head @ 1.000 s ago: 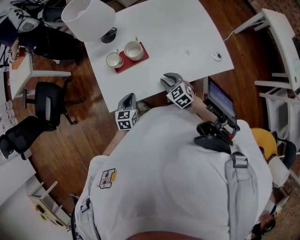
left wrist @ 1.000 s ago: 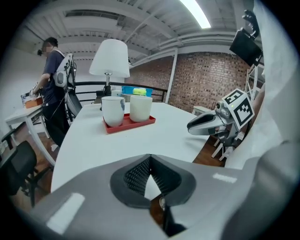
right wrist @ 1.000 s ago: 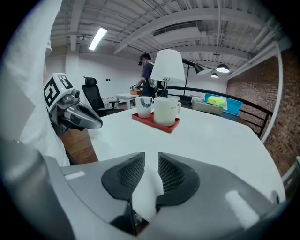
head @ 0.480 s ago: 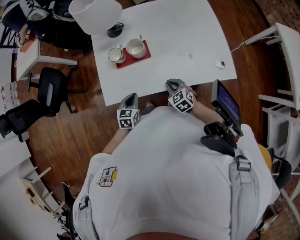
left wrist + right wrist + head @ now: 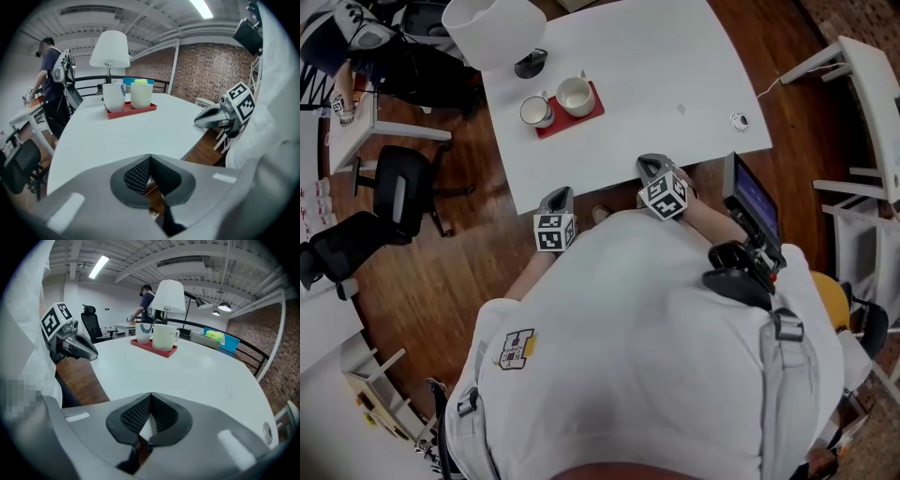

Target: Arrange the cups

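Both grippers closed and empty at the near table edge, with the cups together on the tray

In the head view, the two white ceramic cups (image 5: 575, 96) stand upright, just beside each other, on the flat red tray (image 5: 561, 126). The tray sits toward 11 o'clock on the white table (image 5: 675, 75), near the white lamp shade (image 5: 492, 28). The left gripper (image 5: 560, 195) has its jaws pressed together on nothing. The right gripper (image 5: 649, 165), at its 2 o'clock, has just been closing its jaws, and nothing is between them either. This fits cups waiting to be arranged or cups already set down with the hands drawn back. My judgement for either case is to hold both grippers steady, clear of the table rim and of each other. The cups stand close together, so a nudge to one would likely knock the other.
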